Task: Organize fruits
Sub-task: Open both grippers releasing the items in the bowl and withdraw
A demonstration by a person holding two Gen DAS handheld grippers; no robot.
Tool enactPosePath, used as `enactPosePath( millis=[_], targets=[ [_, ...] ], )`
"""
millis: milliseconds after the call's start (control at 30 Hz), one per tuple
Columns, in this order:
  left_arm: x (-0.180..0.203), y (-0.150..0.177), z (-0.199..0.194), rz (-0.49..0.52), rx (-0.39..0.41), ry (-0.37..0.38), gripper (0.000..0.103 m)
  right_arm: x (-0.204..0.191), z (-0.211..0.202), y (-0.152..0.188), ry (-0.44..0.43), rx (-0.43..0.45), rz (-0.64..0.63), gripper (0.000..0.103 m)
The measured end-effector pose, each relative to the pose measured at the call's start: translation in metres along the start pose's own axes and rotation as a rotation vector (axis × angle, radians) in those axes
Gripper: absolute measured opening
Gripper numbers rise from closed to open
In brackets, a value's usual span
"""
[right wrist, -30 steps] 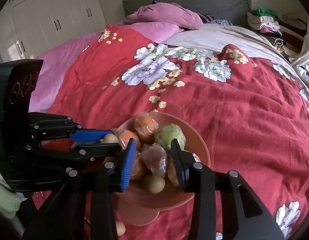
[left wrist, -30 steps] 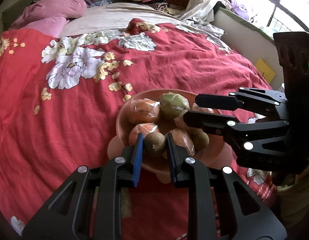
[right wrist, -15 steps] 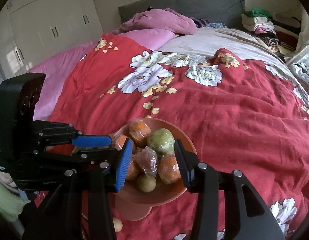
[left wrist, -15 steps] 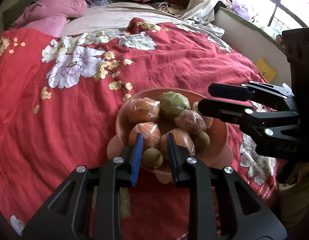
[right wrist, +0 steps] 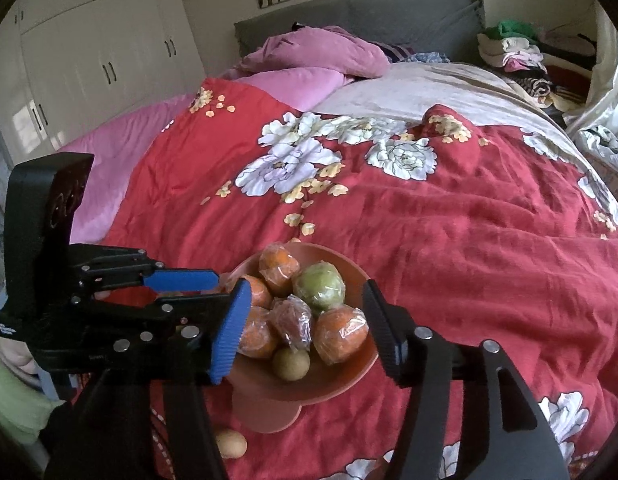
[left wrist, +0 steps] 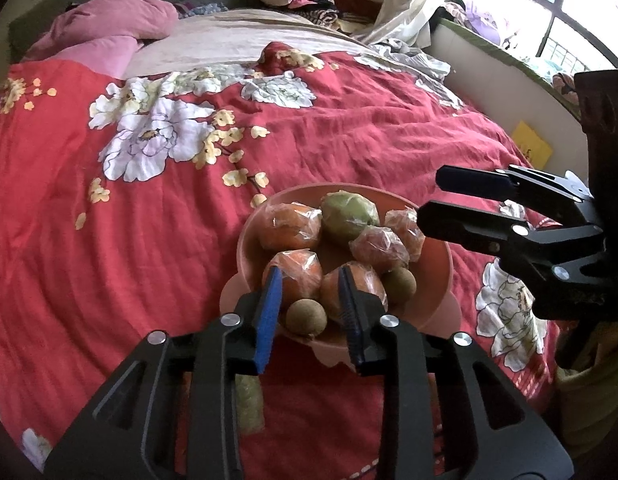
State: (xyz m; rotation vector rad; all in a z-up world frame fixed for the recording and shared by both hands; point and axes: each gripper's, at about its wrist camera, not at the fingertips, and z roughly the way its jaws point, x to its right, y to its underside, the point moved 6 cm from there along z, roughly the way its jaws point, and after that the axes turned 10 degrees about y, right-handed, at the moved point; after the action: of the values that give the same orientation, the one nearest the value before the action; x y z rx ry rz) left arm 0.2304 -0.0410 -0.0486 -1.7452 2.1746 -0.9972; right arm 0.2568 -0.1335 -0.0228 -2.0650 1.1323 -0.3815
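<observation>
Left gripper (left wrist: 309,312) just opening, brown fruit (left wrist: 306,317) loose between jaws — right gripper (right wrist: 305,330) opening, empty, above bowl (right wrist: 357,272).

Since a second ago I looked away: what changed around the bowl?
Both claws have just been opening. The left claw let the small brown fruit go into the bowl; the right claw released the wrapped reddish fruit there. Neither grips anything. Other fruit stayed.
</observation>
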Motion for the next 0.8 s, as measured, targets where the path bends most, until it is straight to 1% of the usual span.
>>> enactPosePath(
  millis=[67, 100, 133, 167, 300, 333, 400, 467, 567, 800],
  targets=[
    [0.000, 0.000, -0.002, -0.001, 0.004, -0.001, 0.023, 0.001, -0.002, 0.000, 0.000, 0.003, 0.006, 0.063],
    [0.000, 0.000, -0.003, -0.002, 0.005, -0.001, 0.025, 0.001, -0.002, 0.000, 0.003, 0.004, 0.005, 0.065],
    [0.000, 0.000, -0.004, -0.003, 0.007, -0.004, 0.032, 0.001, -0.003, 0.001, 0.006, 0.007, 0.005, 0.066],
    [0.000, 0.000, -0.005, -0.003, 0.010, -0.006, 0.034, 0.001, -0.004, 0.001, 0.004, 0.008, 0.007, 0.069],
    [0.001, -0.001, -0.008, -0.002, 0.018, -0.005, 0.035, 0.002, -0.005, 0.001, 0.010, 0.013, 0.010, 0.073],
    [0.001, -0.001, -0.009, -0.002, 0.020, -0.006, 0.037, 0.002, -0.005, 0.001, 0.011, 0.013, 0.011, 0.076],
    [0.001, -0.001, -0.011, -0.004, 0.024, -0.010, 0.040, 0.003, -0.006, 0.001, 0.013, 0.017, 0.012, 0.077],
    [0.001, -0.001, -0.013, -0.005, 0.029, -0.013, 0.044, 0.003, -0.009, 0.002, 0.017, 0.021, 0.014, 0.082],
    [0.001, -0.001, -0.017, -0.007, 0.037, -0.018, 0.048, 0.004, -0.012, 0.001, 0.021, 0.032, 0.015, 0.084],
    [-0.001, -0.001, -0.023, -0.016, 0.053, -0.019, 0.054, 0.003, -0.018, 0.001, 0.026, 0.053, 0.016, 0.089]
  ],
)
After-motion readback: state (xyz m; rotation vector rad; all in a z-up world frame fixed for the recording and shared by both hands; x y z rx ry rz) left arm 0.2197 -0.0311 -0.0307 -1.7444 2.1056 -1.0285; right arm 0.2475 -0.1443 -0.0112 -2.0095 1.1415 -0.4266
